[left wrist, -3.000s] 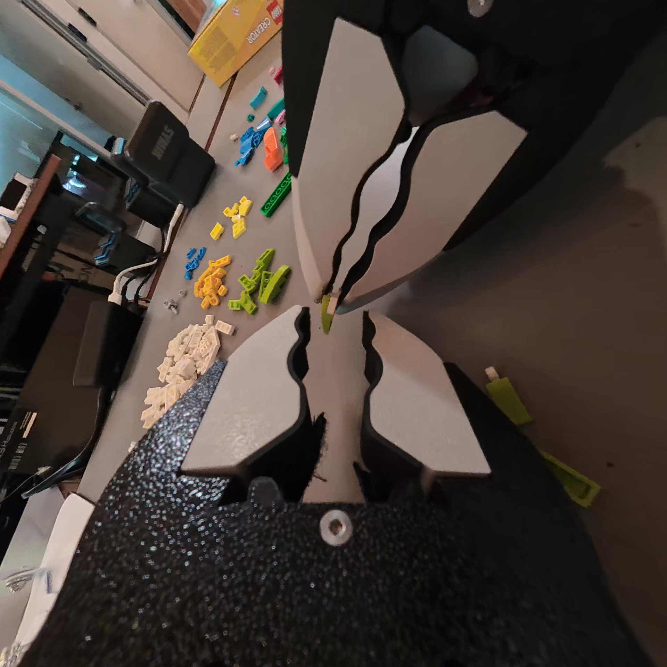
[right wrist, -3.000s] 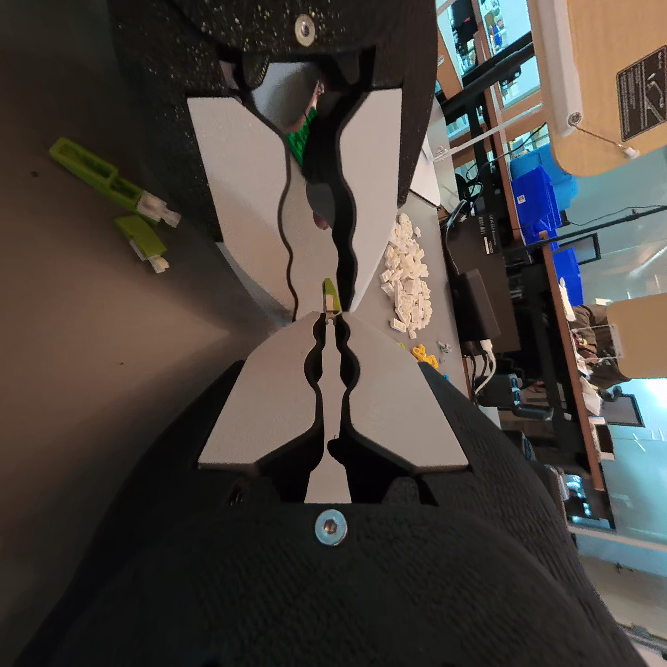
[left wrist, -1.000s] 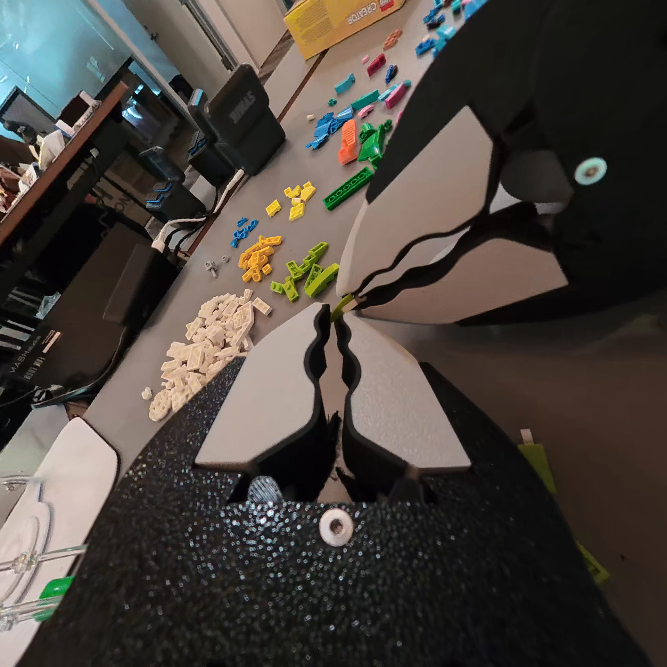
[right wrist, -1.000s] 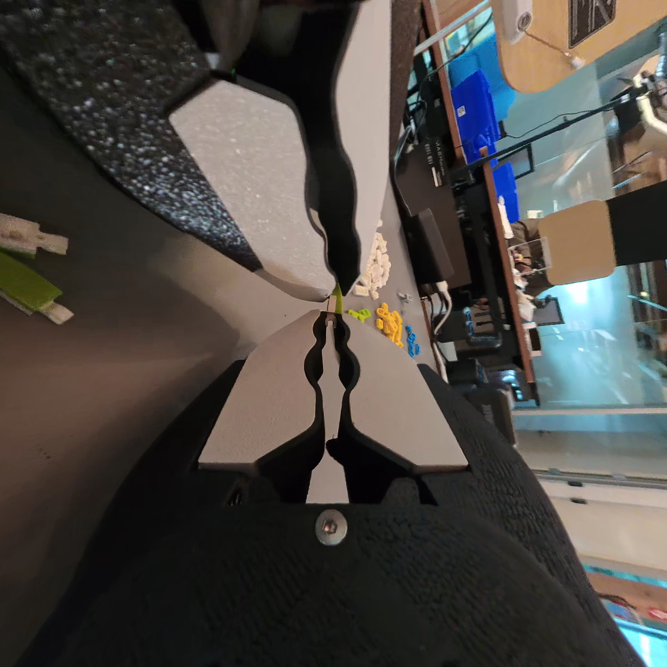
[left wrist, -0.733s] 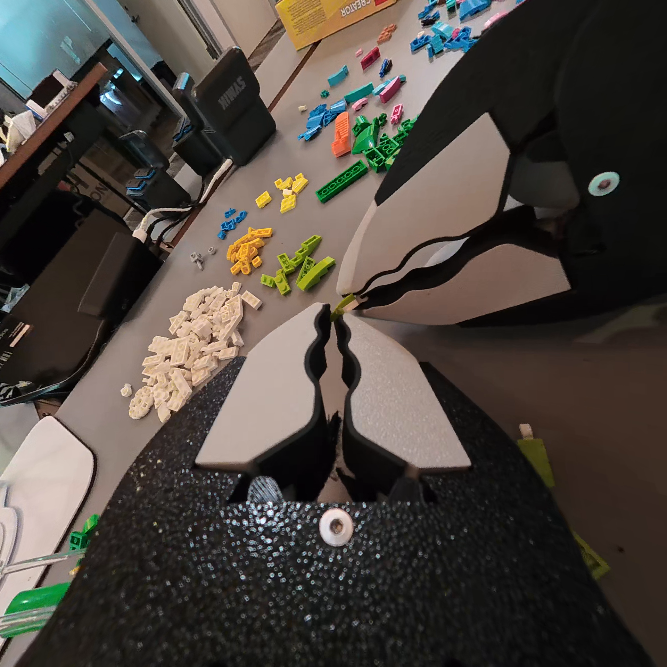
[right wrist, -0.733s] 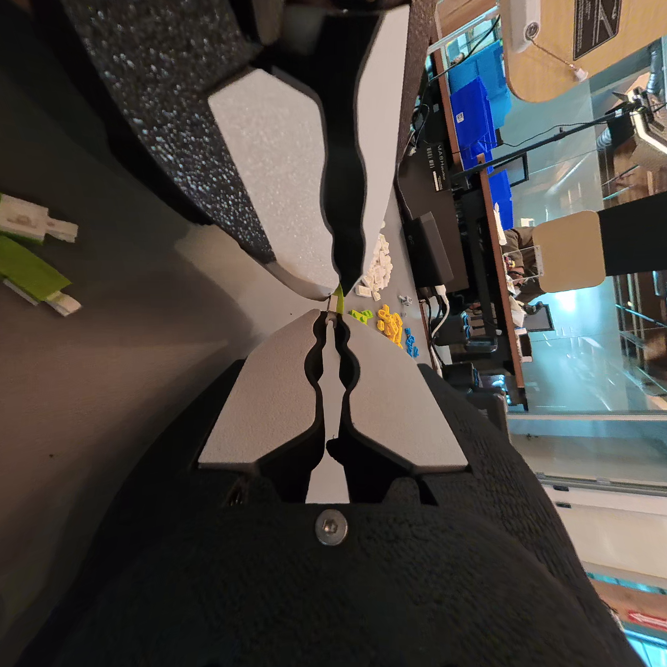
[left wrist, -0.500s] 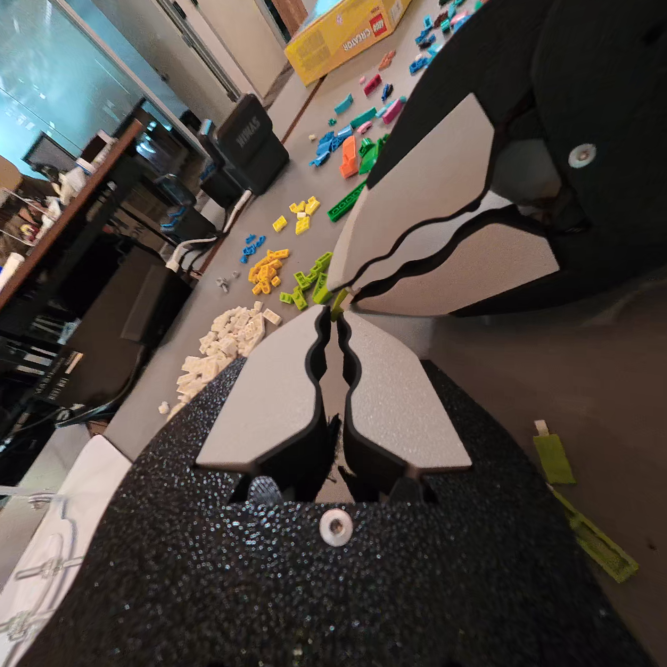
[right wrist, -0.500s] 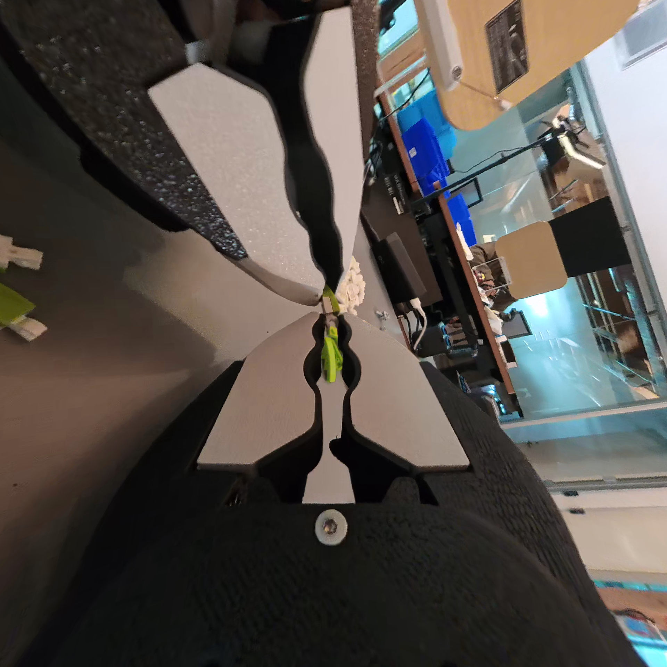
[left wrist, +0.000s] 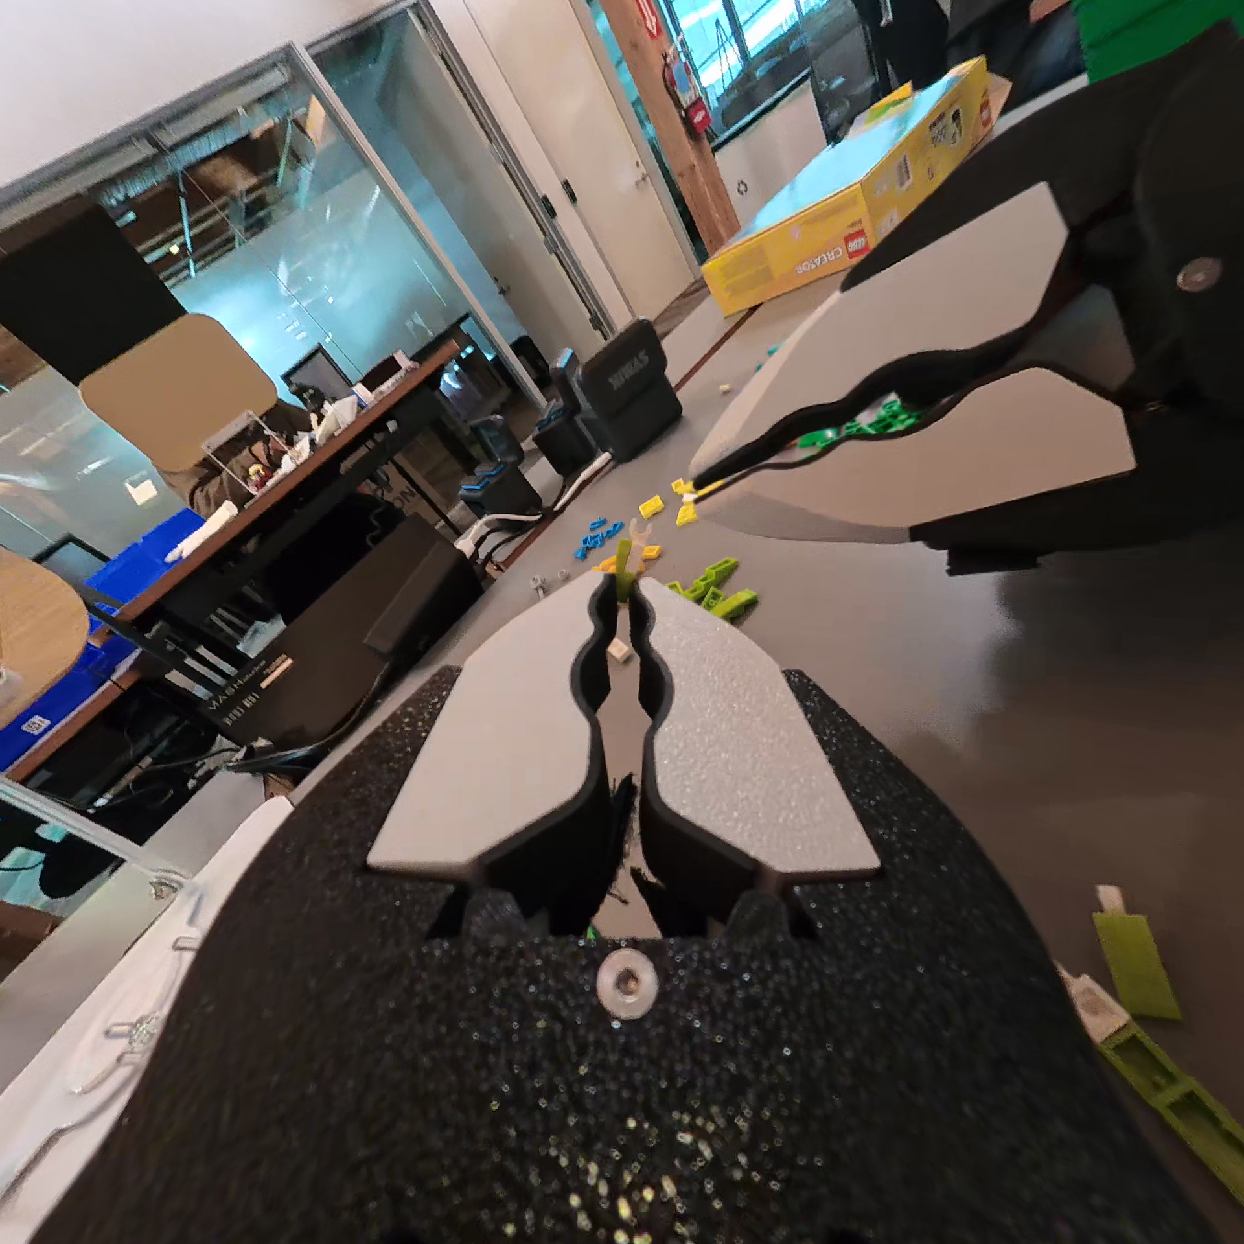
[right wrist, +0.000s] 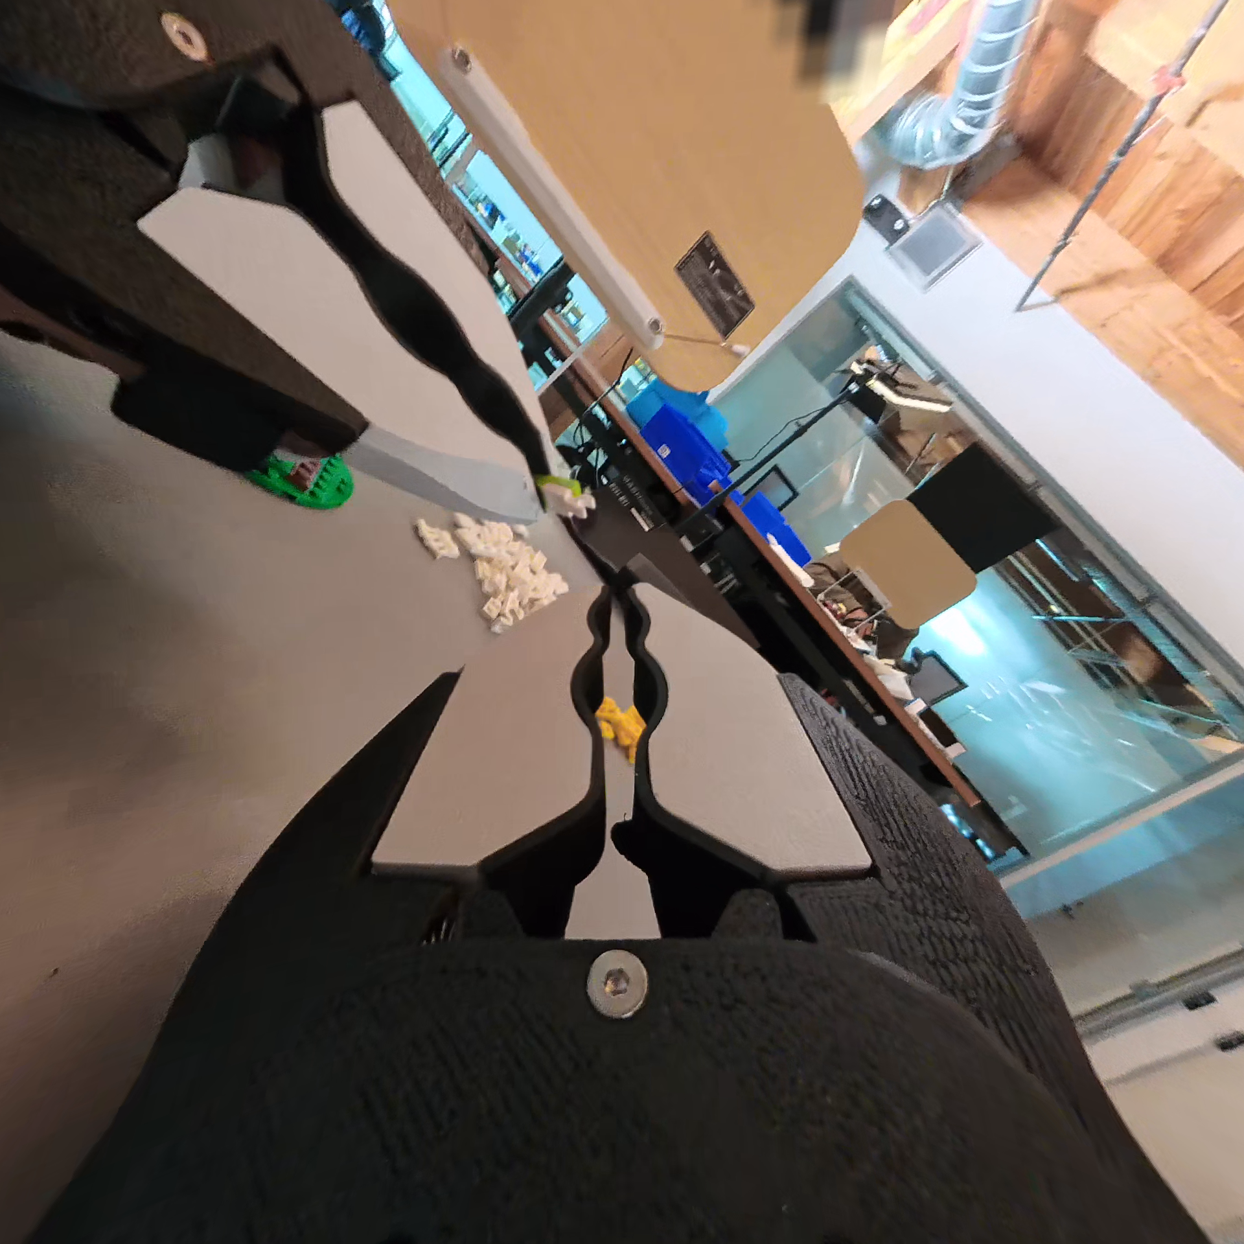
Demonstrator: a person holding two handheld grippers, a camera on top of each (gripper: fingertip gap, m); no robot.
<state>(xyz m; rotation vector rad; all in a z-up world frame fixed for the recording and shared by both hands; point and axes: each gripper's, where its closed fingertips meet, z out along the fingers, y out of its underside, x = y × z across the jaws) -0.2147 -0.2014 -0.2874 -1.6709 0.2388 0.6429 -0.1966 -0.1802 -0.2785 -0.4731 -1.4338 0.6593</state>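
Our left tongs (left wrist: pixel 625 587) pinch a thin lime-green piece with a white clip (left wrist: pixel 629 559); our right tongs (right wrist: pixel 616 592) have let go and pulled away, tips together, nothing in them; white bricks (right wrist: pixel 508 572) lie near on the table (left wrist: pixel 942 673).

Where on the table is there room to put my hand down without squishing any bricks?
The bare grey table right of the lime green bricks is free. Left is crowded: the white brick pile, yellow bricks and blue bricks.
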